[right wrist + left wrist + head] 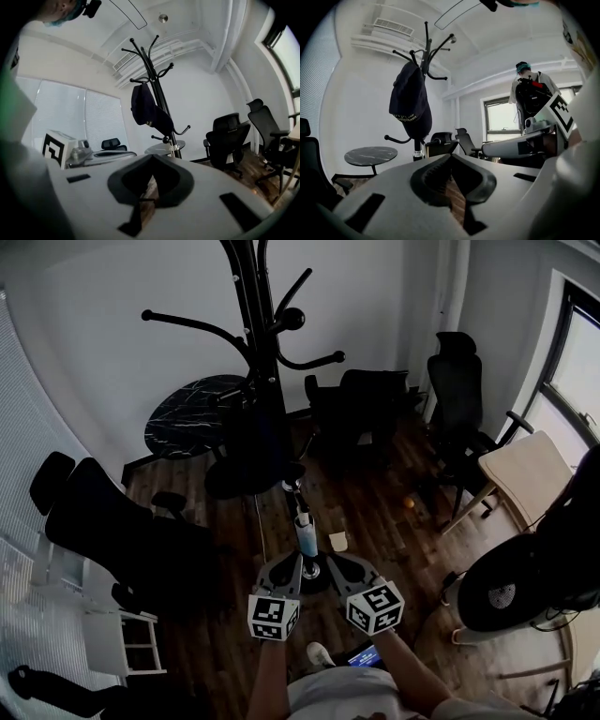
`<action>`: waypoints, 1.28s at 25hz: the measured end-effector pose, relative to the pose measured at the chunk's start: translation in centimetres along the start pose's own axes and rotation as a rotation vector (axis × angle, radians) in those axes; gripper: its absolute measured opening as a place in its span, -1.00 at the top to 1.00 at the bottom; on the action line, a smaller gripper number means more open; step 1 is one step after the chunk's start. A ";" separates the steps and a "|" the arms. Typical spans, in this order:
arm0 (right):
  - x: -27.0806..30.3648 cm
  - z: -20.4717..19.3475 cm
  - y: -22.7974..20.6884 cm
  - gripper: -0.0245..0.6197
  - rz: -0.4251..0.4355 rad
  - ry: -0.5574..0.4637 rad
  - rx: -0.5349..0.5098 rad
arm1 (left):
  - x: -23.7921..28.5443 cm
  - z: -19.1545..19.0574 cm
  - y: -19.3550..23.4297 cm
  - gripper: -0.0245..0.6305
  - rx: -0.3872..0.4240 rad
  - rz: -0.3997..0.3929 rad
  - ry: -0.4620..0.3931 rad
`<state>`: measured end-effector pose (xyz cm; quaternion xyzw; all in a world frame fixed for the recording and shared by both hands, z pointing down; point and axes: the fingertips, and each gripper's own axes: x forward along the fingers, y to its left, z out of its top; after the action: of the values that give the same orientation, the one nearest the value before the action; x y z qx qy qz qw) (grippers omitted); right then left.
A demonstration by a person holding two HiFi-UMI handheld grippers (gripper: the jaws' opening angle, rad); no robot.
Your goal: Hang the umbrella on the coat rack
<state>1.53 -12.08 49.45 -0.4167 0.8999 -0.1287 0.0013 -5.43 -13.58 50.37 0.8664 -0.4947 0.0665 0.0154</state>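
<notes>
- Hanging from an upper hook of the coat rack [267,352], close against the pole: the dark folded umbrella [253,442], well above the wooden floor [375,512].
- Same in the left gripper view: umbrella [411,101] as a dark blue bundle under the hooks of the coat rack [425,47], pale print on its cloth too small to read.
- Same again in the right gripper view: umbrella [147,110] on the coat rack [157,79], in front of a white wall.
- Left gripper [296,563] low in the head view, jaws brought together at the tips, holding nothing; only floor visible through the small gap behind the tips [451,157].
- Right gripper [334,563] just beside it, jaws likewise closed tip to tip and empty [151,157].
- Both grippers well apart from the umbrella, pointing toward the rack.
- Behind the rack, a round table [192,409] with a dark marbled top.
- To the right, black office chairs [459,390] near the window.
</notes>
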 end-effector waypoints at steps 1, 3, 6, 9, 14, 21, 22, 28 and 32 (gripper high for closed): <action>-0.7 0.2 0.3 0.89 0.010 -0.002 -0.016 | -0.3 -0.1 -0.7 0.86 -0.018 0.003 0.021; -2.4 0.6 0.7 0.89 0.027 -0.005 -0.044 | -1.0 0.1 -2.2 0.86 -0.050 0.014 0.033; -5.1 1.2 1.3 0.89 0.053 -0.025 -0.060 | -2.6 1.0 -4.1 0.86 -0.062 0.061 0.006; -7.8 1.6 2.0 0.89 0.064 -0.049 -0.051 | -4.6 1.5 -6.1 0.86 -0.069 0.086 -0.010; -11.9 1.4 2.5 0.89 0.074 -0.049 -0.084 | -7.2 2.5 -9.3 0.86 -0.127 0.120 -0.079; -16.4 -0.4 2.6 0.89 0.053 -0.031 -0.115 | -9.5 1.3 -13.1 0.86 -0.133 0.160 -0.073; -16.8 -0.4 2.6 0.89 0.052 -0.034 -0.120 | -9.7 1.3 -13.4 0.86 -0.132 0.161 -0.073; -17.5 -0.3 2.6 0.89 0.047 -0.017 -0.129 | -11.1 1.6 -13.4 0.86 -0.153 0.208 -0.080; -17.9 -0.6 3.0 0.89 0.048 -0.001 -0.140 | -11.9 1.9 -13.6 0.86 -0.183 0.203 -0.109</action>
<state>10.92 3.34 47.47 -0.3943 0.9164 -0.0652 -0.0242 0.52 3.37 47.51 0.8092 -0.5838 -0.0249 0.0607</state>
